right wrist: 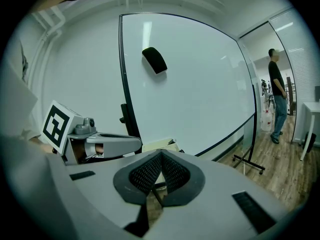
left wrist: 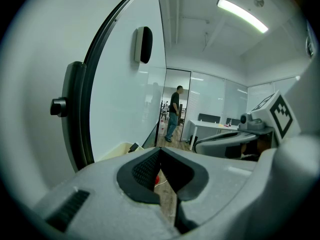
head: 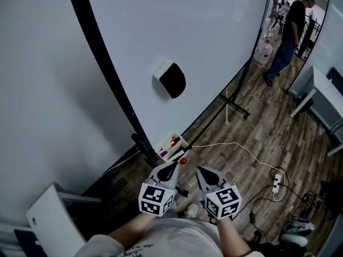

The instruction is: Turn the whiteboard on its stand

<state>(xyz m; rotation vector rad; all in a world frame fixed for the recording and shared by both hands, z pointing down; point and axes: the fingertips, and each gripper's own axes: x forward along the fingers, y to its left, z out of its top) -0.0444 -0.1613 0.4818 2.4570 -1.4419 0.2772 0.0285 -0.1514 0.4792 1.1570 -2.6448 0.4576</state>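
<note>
The whiteboard [head: 187, 47] stands upright on its stand, with its dark near edge just beyond the two grippers. The left gripper [head: 172, 169] and right gripper [head: 201, 172] are side by side, both closed and holding nothing. If the board swings, I think the marker tray [head: 172, 145] may spill and the eraser [head: 170, 79] may fall off.

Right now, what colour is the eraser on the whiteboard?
The eraser is black with a white edge; the head view shows it best.
</note>
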